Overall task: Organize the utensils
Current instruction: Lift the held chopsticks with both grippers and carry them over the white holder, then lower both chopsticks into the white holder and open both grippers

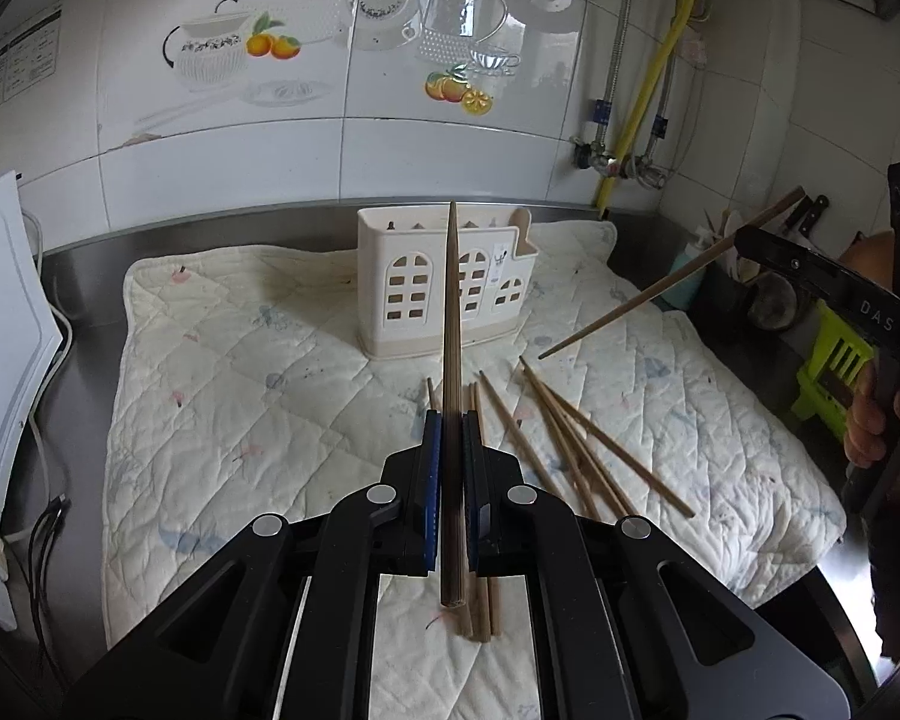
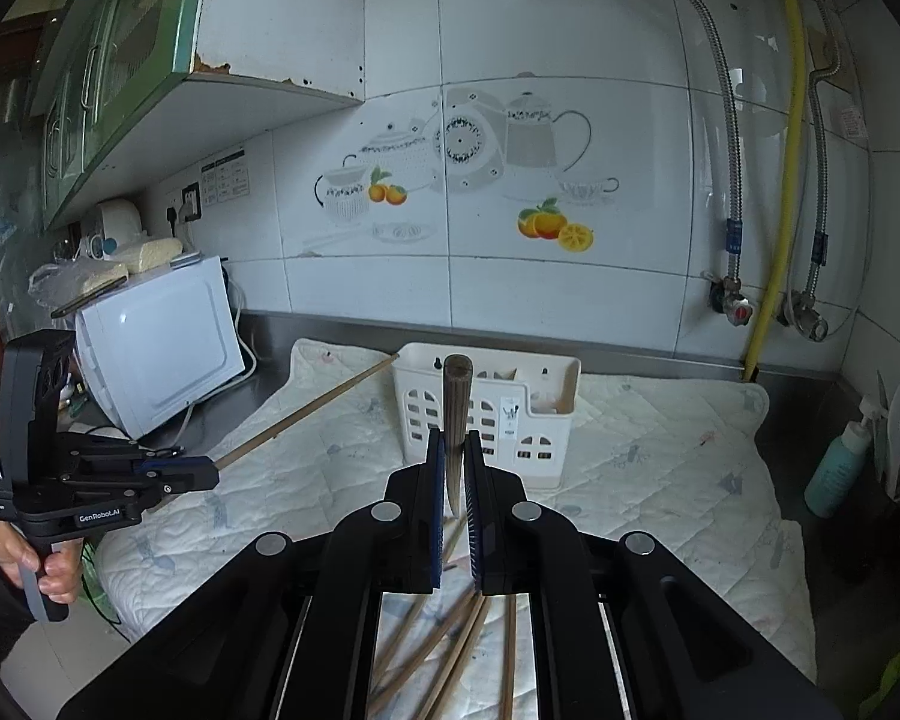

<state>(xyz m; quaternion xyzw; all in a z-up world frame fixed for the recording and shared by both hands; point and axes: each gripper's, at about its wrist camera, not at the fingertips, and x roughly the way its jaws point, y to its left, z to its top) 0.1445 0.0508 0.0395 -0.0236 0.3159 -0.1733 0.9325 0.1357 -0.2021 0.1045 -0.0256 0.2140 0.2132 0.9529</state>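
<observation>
A cream plastic utensil holder (image 1: 444, 294) (image 2: 486, 420) with window cut-outs stands at the back of a quilted mat (image 1: 240, 390). My left gripper (image 1: 450, 420) is shut on a brown chopstick (image 1: 452, 312) that points toward the holder, raised above the mat. My right gripper (image 2: 453, 438) is shut on another chopstick (image 2: 455, 396), thick end up, in front of the holder. Each gripper shows in the other view, the right gripper (image 1: 744, 243) with its slanted chopstick (image 1: 660, 291) and the left gripper (image 2: 213, 473). Several loose chopsticks (image 1: 570, 450) (image 2: 444, 648) lie on the mat.
A white microwave (image 2: 156, 348) and cables stand at the left on the steel counter (image 1: 78, 372). A teal bottle (image 2: 834, 468), a green plastic basket (image 1: 834, 372) and knives crowd the right corner. Pipes and a yellow hose (image 2: 780, 210) run down the tiled wall.
</observation>
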